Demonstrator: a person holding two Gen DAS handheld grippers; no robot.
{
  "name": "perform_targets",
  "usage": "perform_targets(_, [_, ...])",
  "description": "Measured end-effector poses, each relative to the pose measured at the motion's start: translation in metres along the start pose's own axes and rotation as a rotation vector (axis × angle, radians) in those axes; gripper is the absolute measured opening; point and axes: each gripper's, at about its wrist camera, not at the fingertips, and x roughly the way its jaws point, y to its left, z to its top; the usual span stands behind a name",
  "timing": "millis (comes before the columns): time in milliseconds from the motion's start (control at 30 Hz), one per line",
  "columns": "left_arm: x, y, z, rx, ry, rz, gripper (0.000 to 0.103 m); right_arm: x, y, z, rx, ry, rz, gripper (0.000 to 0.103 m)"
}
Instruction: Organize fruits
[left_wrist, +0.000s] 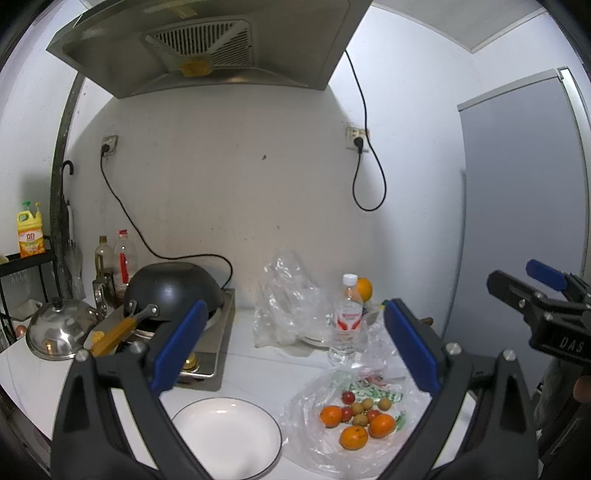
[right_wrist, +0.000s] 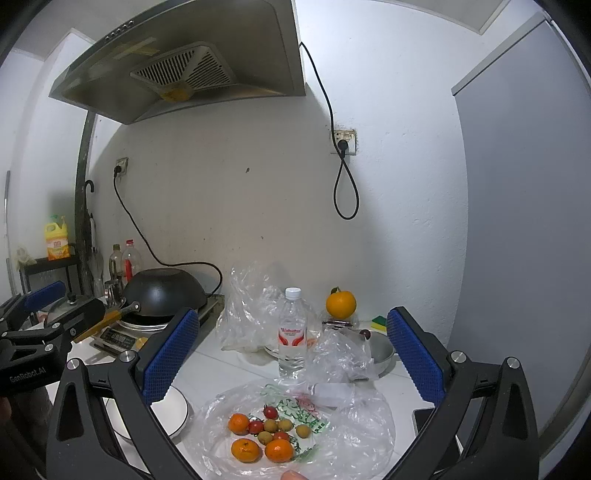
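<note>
Three tangerines (left_wrist: 354, 437), small red tomatoes (left_wrist: 348, 397) and pale round longans (left_wrist: 362, 408) lie together on a flattened clear plastic bag (left_wrist: 391, 443) on the white counter. To its left sits an empty white plate (left_wrist: 227, 439) with a dark rim. My left gripper (left_wrist: 295, 347) hovers open above the plate and bag, holding nothing. The same fruit pile (right_wrist: 266, 432) shows in the right wrist view under my right gripper (right_wrist: 293, 356), also open and empty. The plate (right_wrist: 173, 410) is partly hidden behind its left finger. A large orange (right_wrist: 340, 303) stands near the wall.
A water bottle (right_wrist: 292, 332) stands just behind the bag, with crumpled plastic bags (right_wrist: 251, 306) and a metal bowl (right_wrist: 382, 350) around it. An upturned black wok (left_wrist: 173, 291) on a stove, a steel lid (left_wrist: 61, 330) and bottles fill the left. A grey fridge (left_wrist: 517, 184) bounds the right.
</note>
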Motion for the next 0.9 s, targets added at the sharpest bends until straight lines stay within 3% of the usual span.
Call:
perform_targets(433, [0.019,-0.007,-0.005,0.016,0.031,-0.011,0.098,0.013,-0.012,-0.009,0.008,0.025,-0.010,0.103])
perform_targets(900, [0.075,-0.036,-0.047,0.104,0.187,-0.032,0.098,0.054,-0.059,-0.062,0.031,0.183,-0.057,0.099])
